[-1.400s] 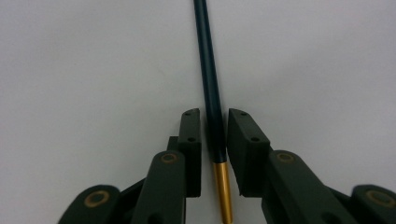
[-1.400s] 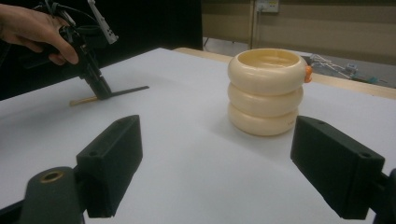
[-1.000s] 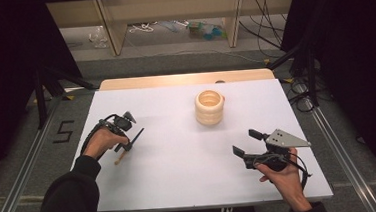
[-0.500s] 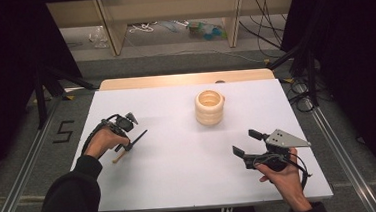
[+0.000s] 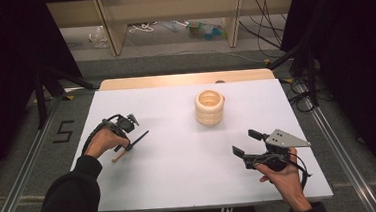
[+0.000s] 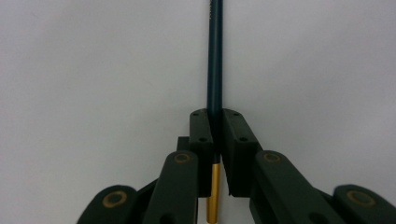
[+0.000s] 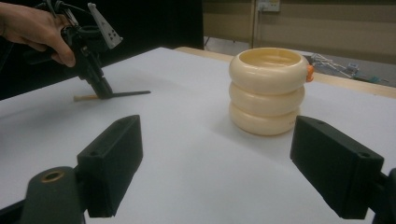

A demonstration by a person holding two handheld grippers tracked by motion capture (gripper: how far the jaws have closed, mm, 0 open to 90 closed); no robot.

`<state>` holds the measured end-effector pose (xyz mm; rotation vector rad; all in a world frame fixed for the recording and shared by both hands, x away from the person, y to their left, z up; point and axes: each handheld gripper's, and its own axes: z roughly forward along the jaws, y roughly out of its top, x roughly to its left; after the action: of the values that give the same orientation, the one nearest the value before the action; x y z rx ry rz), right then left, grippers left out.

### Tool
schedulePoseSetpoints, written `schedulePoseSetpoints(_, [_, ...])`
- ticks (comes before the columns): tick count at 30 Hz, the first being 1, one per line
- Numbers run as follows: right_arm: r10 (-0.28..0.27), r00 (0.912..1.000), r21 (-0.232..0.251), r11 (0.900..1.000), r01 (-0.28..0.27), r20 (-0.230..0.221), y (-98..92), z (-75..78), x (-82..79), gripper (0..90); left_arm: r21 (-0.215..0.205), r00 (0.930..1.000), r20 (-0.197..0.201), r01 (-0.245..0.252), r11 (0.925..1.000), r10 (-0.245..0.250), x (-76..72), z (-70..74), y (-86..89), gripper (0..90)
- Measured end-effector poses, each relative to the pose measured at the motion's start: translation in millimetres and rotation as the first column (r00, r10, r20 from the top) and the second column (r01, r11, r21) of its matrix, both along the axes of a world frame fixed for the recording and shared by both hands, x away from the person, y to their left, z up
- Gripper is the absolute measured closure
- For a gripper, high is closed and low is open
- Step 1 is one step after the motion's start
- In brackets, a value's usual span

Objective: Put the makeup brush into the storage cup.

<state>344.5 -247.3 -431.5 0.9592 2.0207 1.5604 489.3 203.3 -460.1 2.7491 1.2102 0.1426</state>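
While the person's left hand rested at the left side of the white counter, the left tool pointed down at the surface and was closed tight on a thin pencil. Seen along that tool's own jaws, the two black pads pinched the dark shaft of the pencil between them, with the dark length running straight on past the tips over the counter and a yellow-gold end showing behind the pads. From above, the pencil lay low and slanted, its light wooden end toward the person and its dark end toward the middle of the counter.

Farther right, near the back middle of the counter, stood a cream pot shaped like three stacked rings, upright, open at the top and well apart from both tools.

At the right front, the right hand held the right tool above the counter, its jaws spread wide with nothing between them, facing the pot from a distance. A grey three-cornered plate sat on top of it.
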Motion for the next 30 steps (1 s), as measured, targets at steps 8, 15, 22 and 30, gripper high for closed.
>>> schedulePoseSetpoints(8, [-0.006, 1.0, -0.006, 1.0, 0.006, -0.008, -0.1, 0.5, -0.5, 18.0, 0.007, 0.9977, -0.008, 0.067, 0.9977, -0.067, 3.8, 3.1, 2.4, 83.3])
schedulePoseSetpoints(15, [0.005, 1.0, 0.0, 1.0, -0.005, 0.005, 1.1, 0.2, -0.3, 18.2, -0.032, 0.9968, -0.001, 0.079, 0.9963, -0.08, -1.4, 8.7, -4.4, 83.3])
schedulePoseSetpoints(22, [0.015, 0.9994, -0.046, 0.999, -0.014, 0.031, 6.2, 1.6, -2.2, 17.9, -0.089, 0.9934, -0.002, 0.114, 0.9895, -0.115, -10.4, 21.6, -14.5, 83.3])
schedulePoseSetpoints(30, [0.064, 0.9905, -0.148, 0.988, -0.046, 0.122, 24.0, 5.4, -8.9, 15.5, -0.155, 0.9854, 0.013, 0.17, 0.9732, -0.17, -26.5, 38.3, -28.4, 83.3])
